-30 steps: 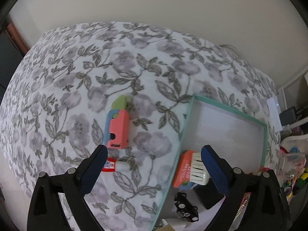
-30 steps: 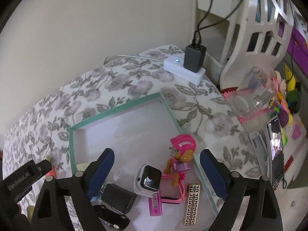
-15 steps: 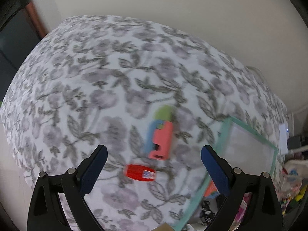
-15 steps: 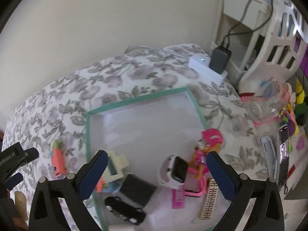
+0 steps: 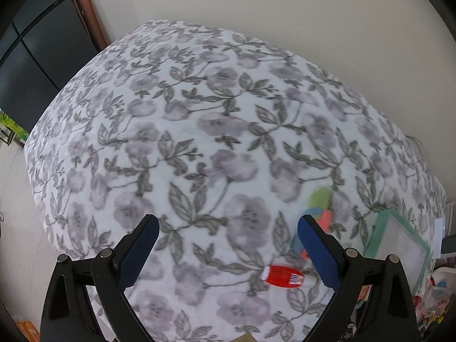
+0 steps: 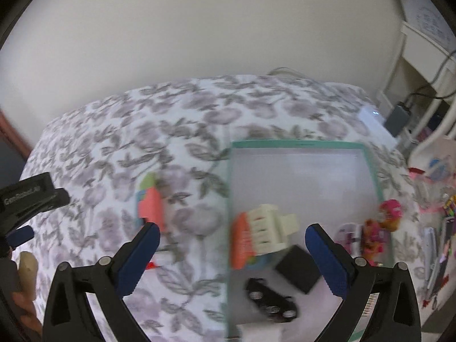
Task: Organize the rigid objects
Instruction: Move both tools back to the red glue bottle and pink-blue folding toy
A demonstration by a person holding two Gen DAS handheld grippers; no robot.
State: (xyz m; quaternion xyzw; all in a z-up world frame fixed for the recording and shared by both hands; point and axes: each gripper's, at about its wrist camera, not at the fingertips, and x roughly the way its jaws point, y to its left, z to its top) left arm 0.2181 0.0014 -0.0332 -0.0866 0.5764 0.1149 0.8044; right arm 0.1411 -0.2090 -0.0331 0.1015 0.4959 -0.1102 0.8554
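My left gripper (image 5: 226, 228) hangs open over the flowered bedspread (image 5: 199, 114), nothing between its fingers. A red tube (image 5: 282, 276) lies just inside its right finger, and a coral, blue and green carrot-shaped toy (image 5: 322, 208) shows partly behind that finger. My right gripper (image 6: 232, 233) is wide open above the left rim of the green-edged tray (image 6: 299, 144). An orange and cream toy (image 6: 262, 233), a black box (image 6: 299, 270) and a black toy car (image 6: 270, 302) lie in the tray. The carrot toy (image 6: 151, 202) lies left of the tray.
A pink figure (image 6: 387, 219) stands at the tray's right side. A white power strip with a dark charger (image 6: 396, 118) sits at the bed's far right corner, beside white furniture. Small clutter fills the right edge. A wall runs behind the bed.
Both views have swung left across the bed. The tray slid to the right edge of the left wrist view. The carrot toy came into the right wrist view, and the right jaws widened.
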